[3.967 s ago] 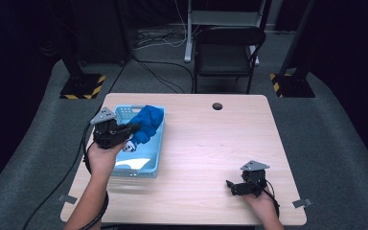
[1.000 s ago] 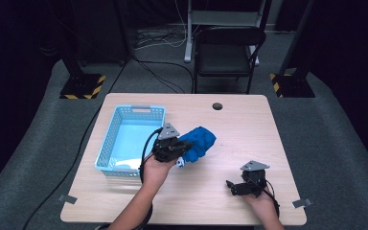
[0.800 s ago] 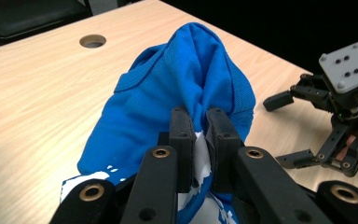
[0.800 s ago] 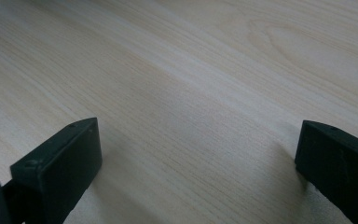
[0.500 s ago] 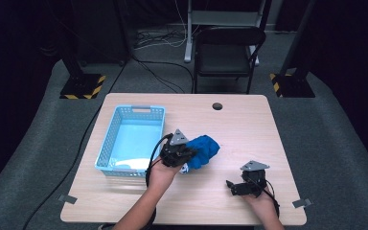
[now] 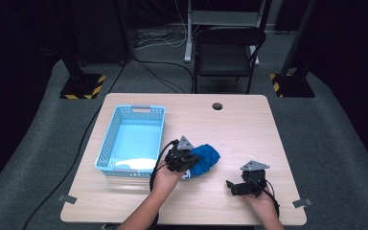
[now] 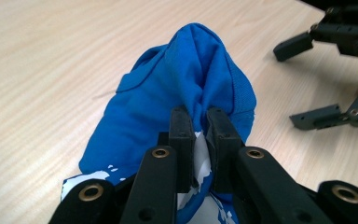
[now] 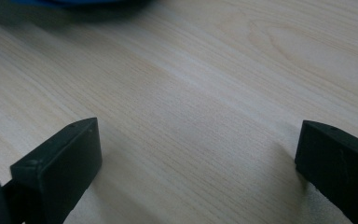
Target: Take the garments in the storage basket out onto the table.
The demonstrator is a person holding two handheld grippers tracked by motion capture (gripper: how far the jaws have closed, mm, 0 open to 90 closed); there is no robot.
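Blue cloth (image 7: 186,88) with white print, unreadable, pinched in left tongs (image 7: 200,140)

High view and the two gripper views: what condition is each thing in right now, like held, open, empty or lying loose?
Blue cloth: bunched up, resting on the table, pinched at one fold.
Left gripper: jaws shut on the blue cloth.
Right gripper: jaws wide open, nothing between them, low over the table.
Blue basket: upright on the table, nothing in it.
Table: bare wood around these things.
Chair: unoccupied, behind the table.

Lab/studio: black drapes, hazard-taped stand bases (image 6: 81,86).
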